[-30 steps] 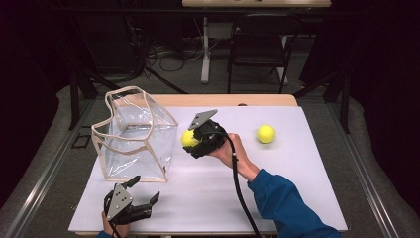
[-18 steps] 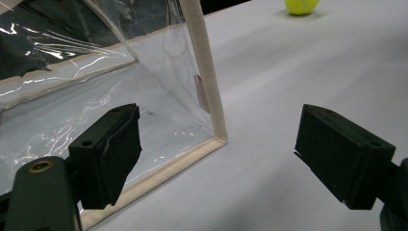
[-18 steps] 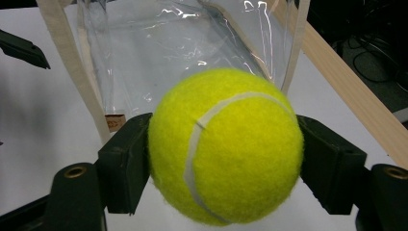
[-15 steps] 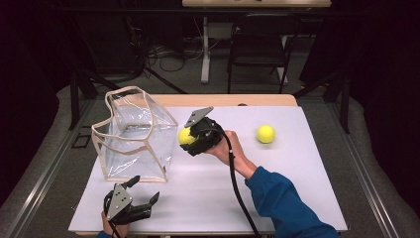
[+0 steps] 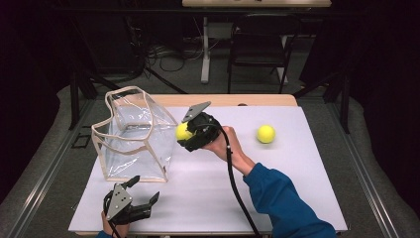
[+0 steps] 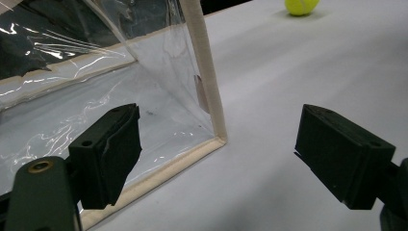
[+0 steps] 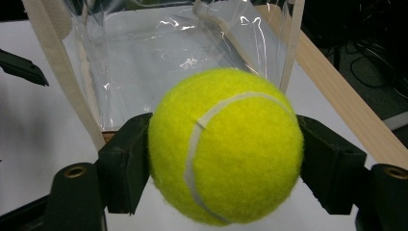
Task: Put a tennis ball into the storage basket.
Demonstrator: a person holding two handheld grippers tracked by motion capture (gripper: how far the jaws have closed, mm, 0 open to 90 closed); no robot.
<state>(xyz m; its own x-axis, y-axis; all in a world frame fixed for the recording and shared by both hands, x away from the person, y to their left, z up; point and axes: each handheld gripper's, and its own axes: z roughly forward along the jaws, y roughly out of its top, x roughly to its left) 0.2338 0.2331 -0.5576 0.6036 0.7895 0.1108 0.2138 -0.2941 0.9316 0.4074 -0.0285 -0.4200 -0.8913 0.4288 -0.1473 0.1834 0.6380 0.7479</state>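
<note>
Tennis ball (image 5: 183, 131) beside clear bag's (image 5: 133, 136) rim

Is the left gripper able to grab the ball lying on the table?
Probably yes. The left gripper is open, and bare white table lies between it and the loose ball. The clear bag stands off to the side.

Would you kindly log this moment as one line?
right gripper: shut on tennis ball | left gripper: open | clear bag: upright

Right claw (image 5: 184, 133) raised, jaws clamped, sleeved forearm angled up-left; left claw (image 5: 141, 196) low, jaws spread wide
</note>
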